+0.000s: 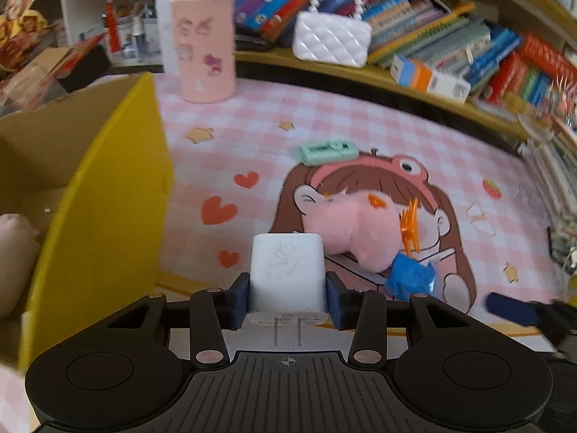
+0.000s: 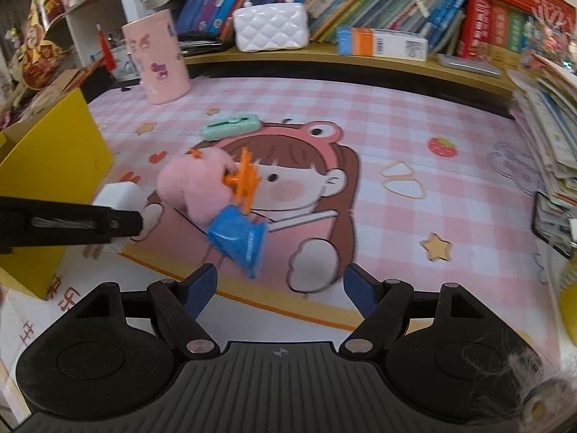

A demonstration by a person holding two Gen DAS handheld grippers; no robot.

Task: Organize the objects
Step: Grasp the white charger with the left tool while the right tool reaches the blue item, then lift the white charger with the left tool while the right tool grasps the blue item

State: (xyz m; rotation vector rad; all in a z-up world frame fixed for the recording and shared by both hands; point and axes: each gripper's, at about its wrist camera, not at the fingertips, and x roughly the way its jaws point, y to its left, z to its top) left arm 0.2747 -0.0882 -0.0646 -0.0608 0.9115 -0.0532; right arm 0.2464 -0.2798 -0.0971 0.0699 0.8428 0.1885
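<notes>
So the big thing in play was the yellow cardboard box (image 1: 108, 195), sitting open at the left edge of the pink checked desk mat (image 1: 360, 126). From my left gripper (image 1: 287, 297) the box wall was just beside it, off to the left, and I could see a pinkish soft thing (image 1: 14, 256) already lying inside. That side-by-side relation was the whole story for the next move, I figured: swing left over the wall and let go.

Next down in size, the pink plush toy (image 2: 194, 184) lay near the middle of the mat with an orange claw clip (image 2: 245, 180) against it and a crumpled blue wrapper (image 2: 239, 238) touching its near end. A mint green stapler-looking thing (image 2: 230, 126) sat further back, apart from that pile.

My right gripper (image 2: 280, 290) had its jaws spread wide with nothing between them, and the blue wrapper was right ahead and a bit left of it, so the right hand was clearly the nearer one for that pile.

Smallest bit: the white charger plug (image 1: 286, 274). My left gripper's pads were pinching it on both sides, body pointing away from me, prongs pointing back at the camera. It looked lifted off the mat, but honestly I couldn't tell for sure.
</notes>
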